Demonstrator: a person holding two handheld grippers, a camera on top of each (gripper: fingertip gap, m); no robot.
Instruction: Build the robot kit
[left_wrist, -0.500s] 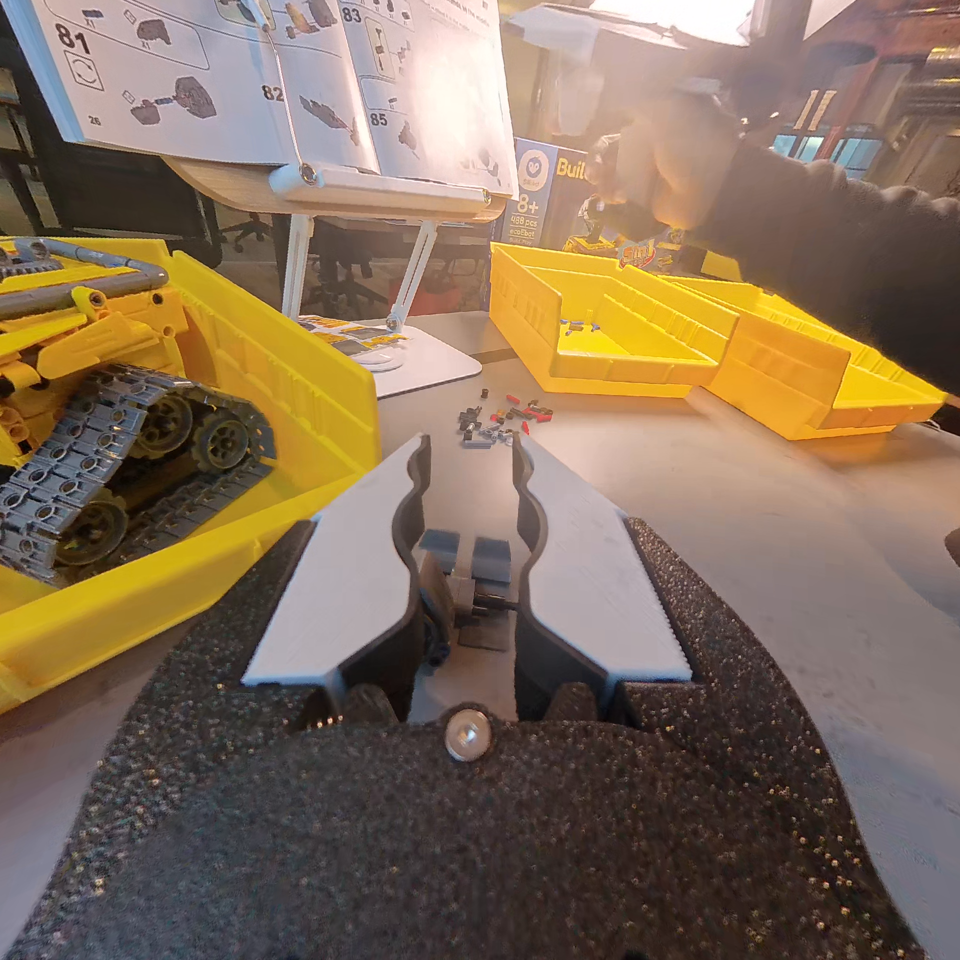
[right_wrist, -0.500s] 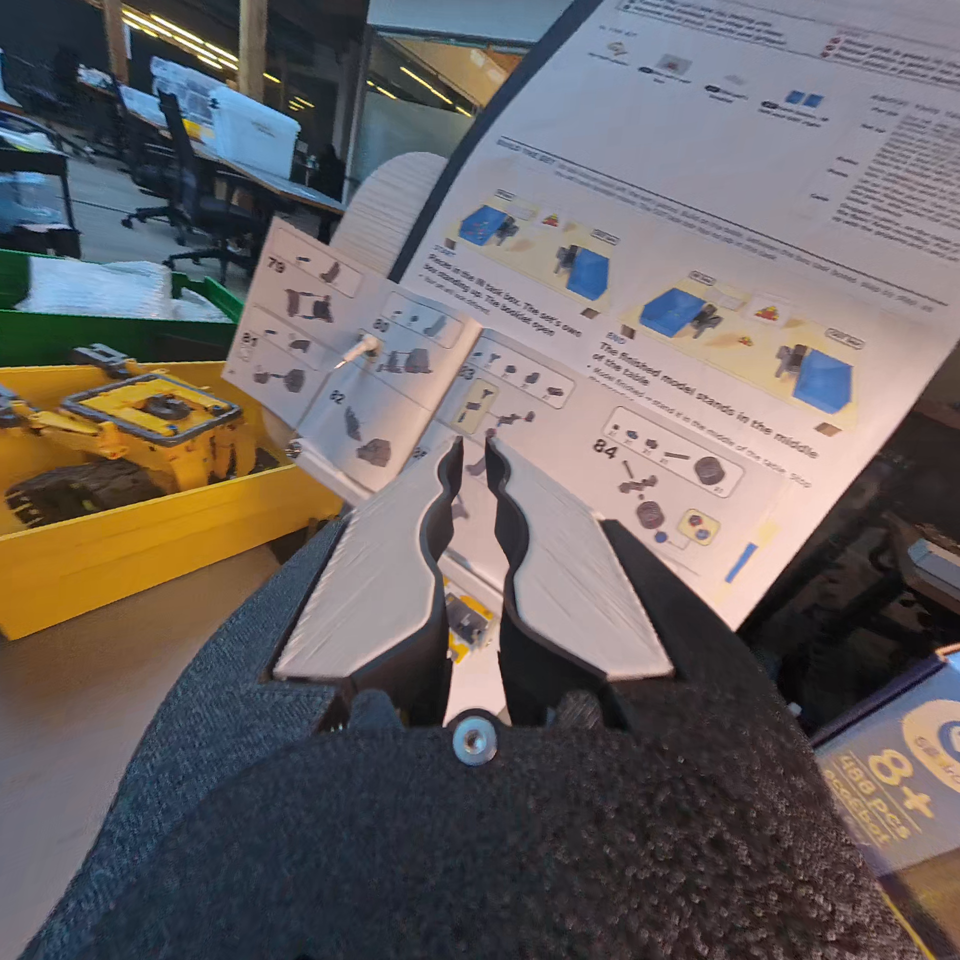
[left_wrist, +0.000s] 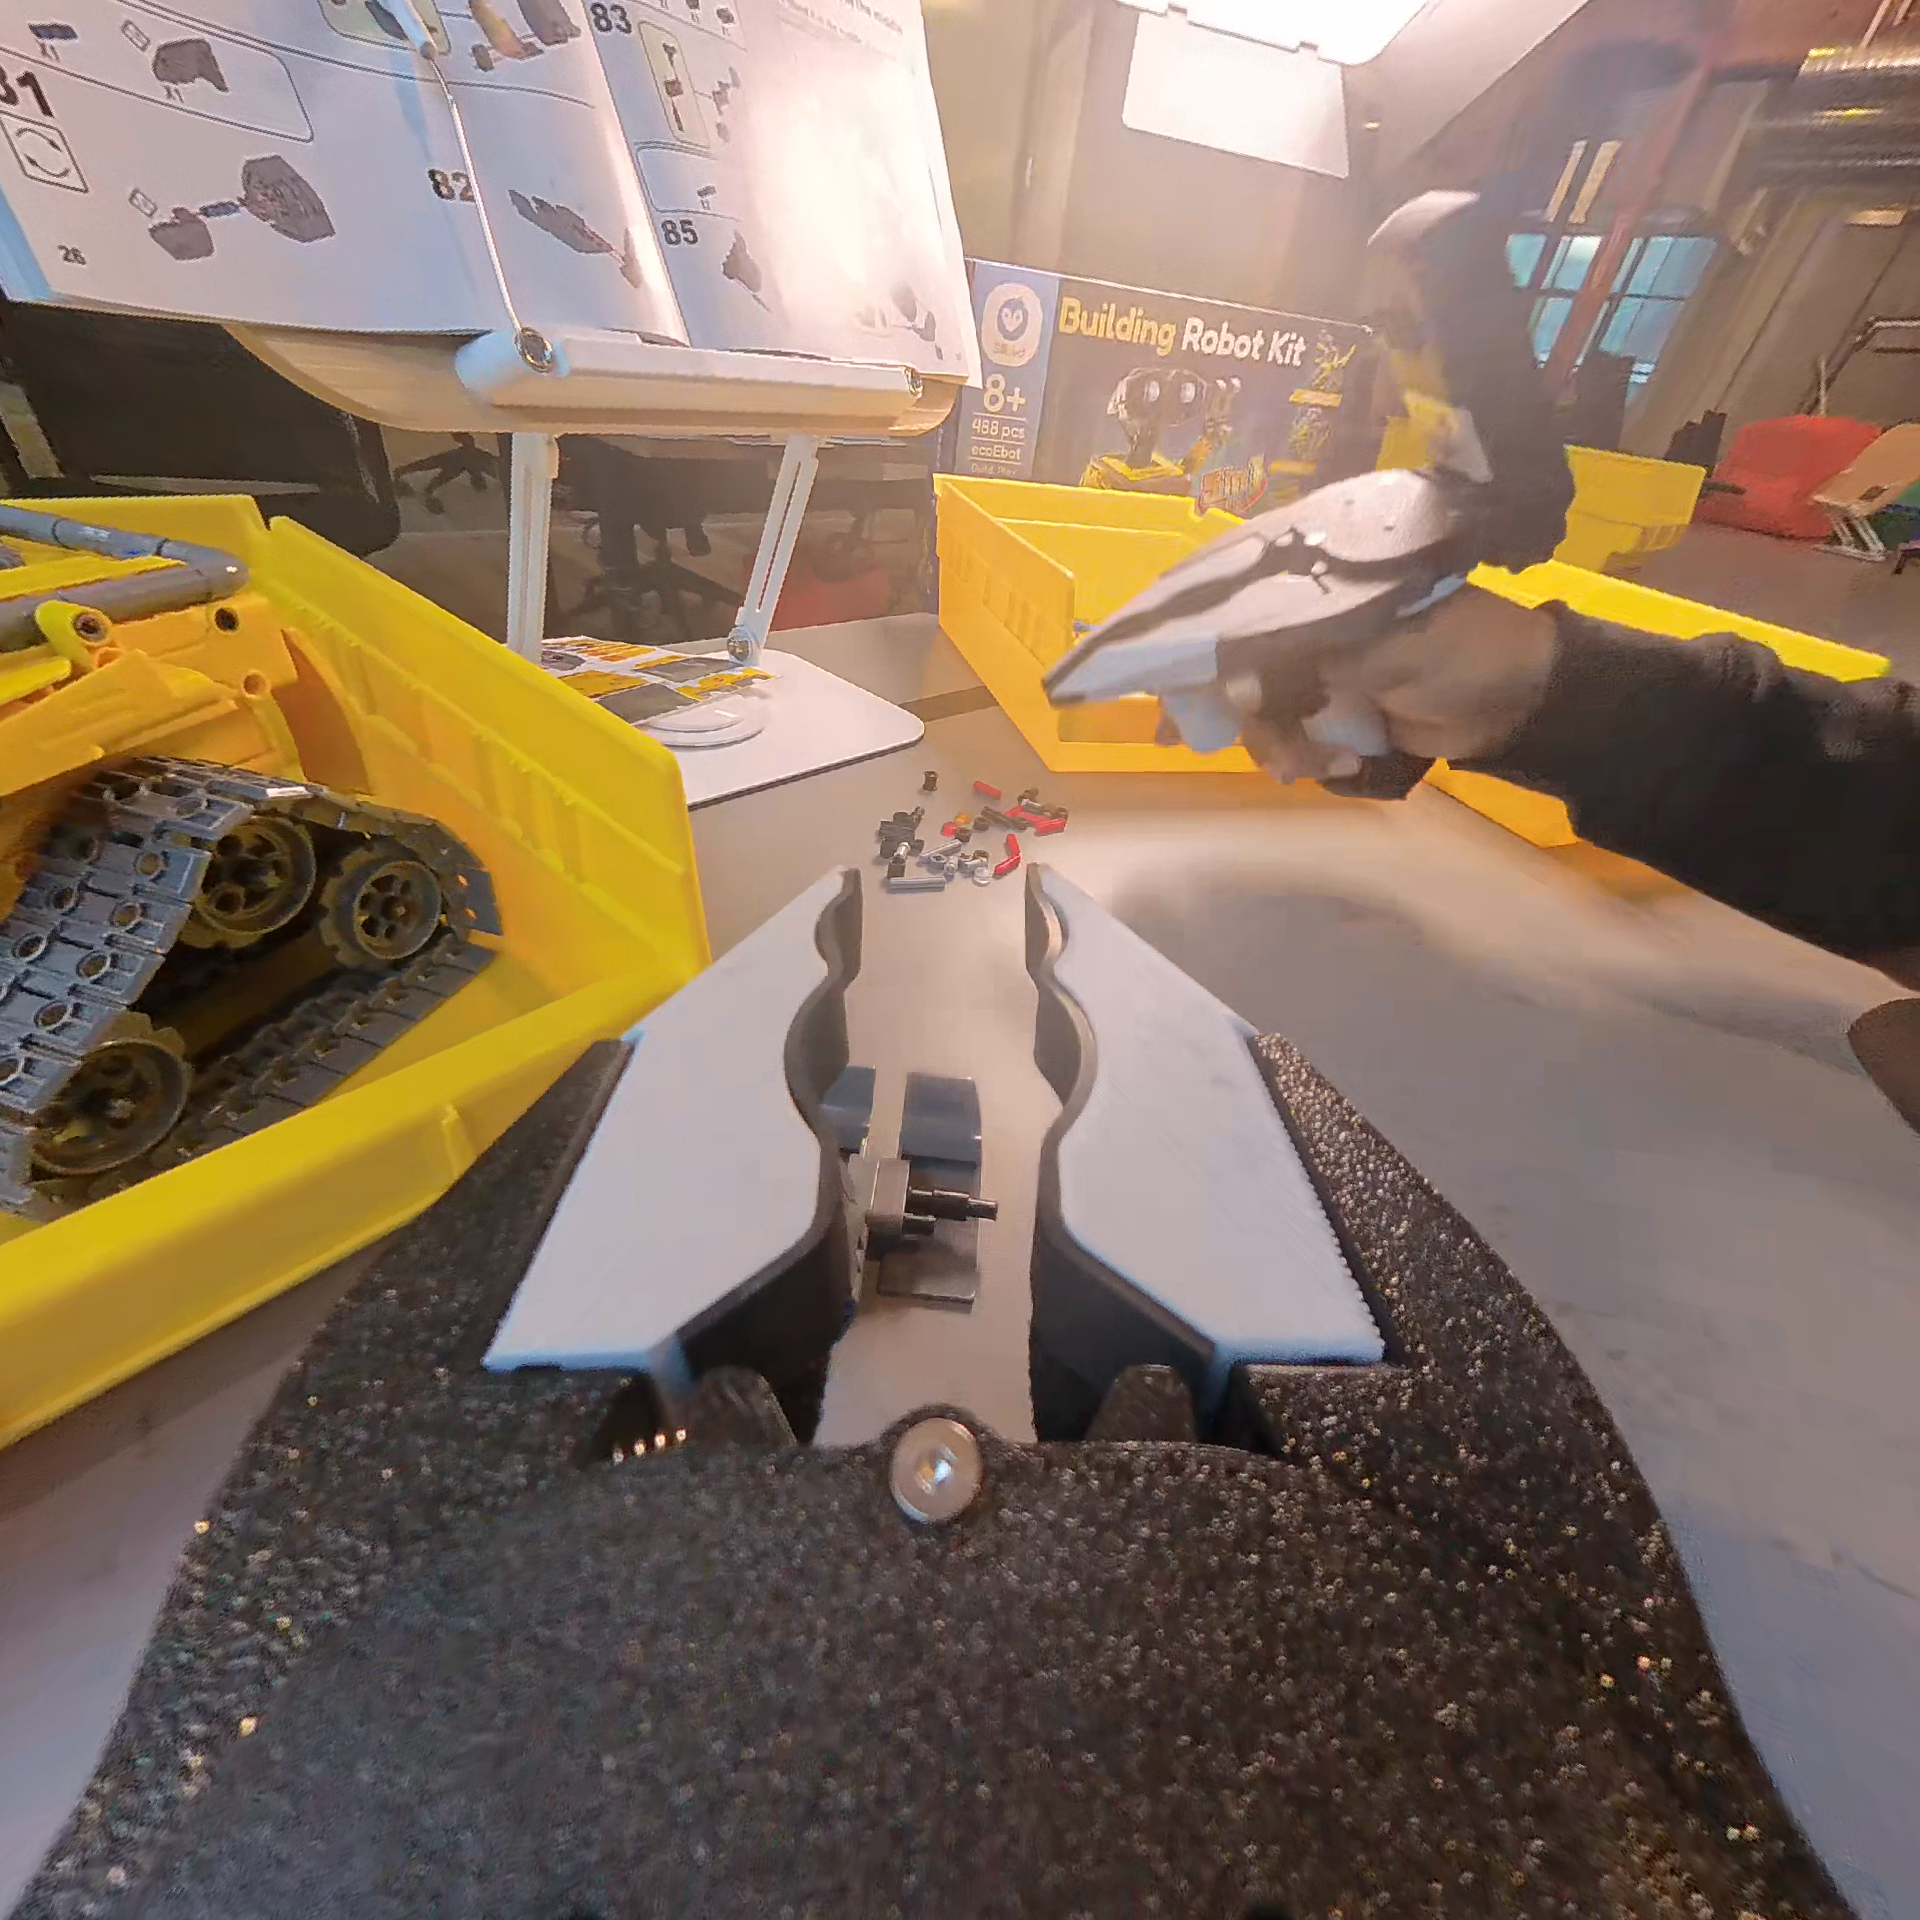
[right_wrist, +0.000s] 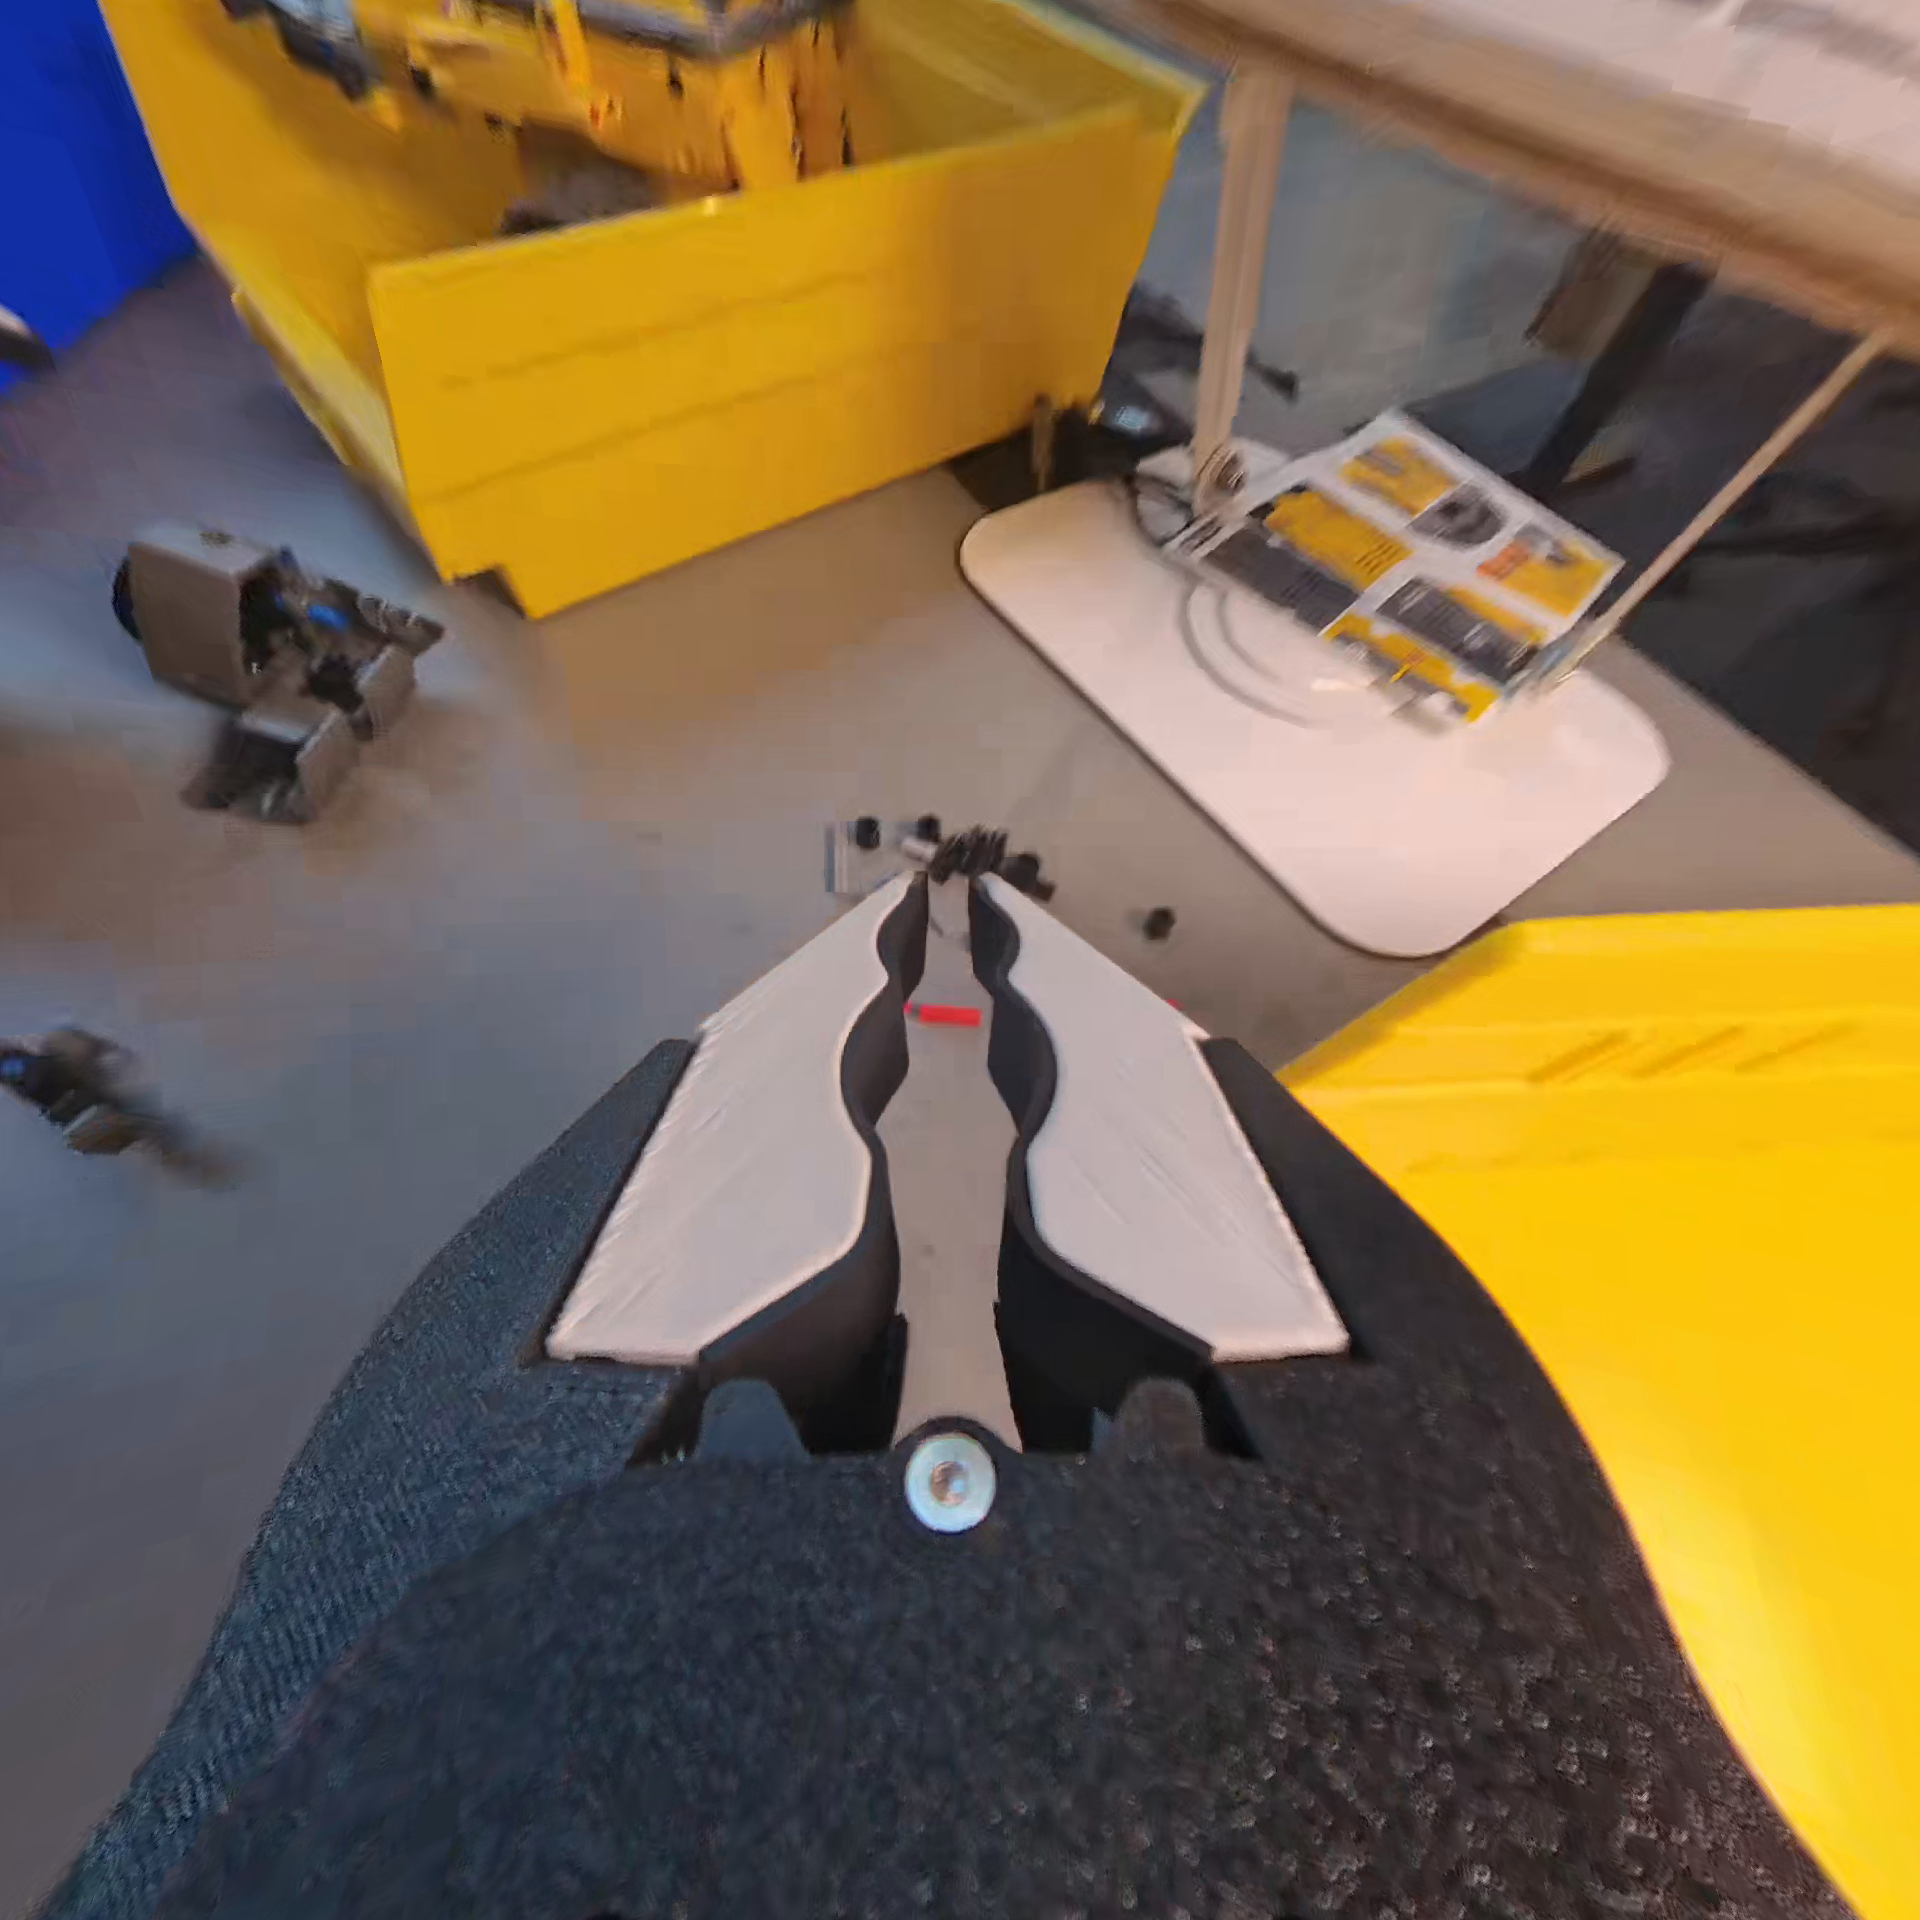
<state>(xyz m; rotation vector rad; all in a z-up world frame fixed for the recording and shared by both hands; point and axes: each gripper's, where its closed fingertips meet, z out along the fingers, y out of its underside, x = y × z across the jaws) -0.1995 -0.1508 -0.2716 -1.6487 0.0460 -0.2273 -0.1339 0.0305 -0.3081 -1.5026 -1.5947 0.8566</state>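
My left gripper sits low over the grey table, fingers spread, a small grey brick assembly lying loose between them — touching neither. The yellow bin with the tracked model crowds its left edge; open table lies right. My right gripper hangs above the scattered small parts, fingers nearly together, nothing pinched — its tips near the black pieces, a red pin below. The stand's white base lies ahead, another yellow bin close right.
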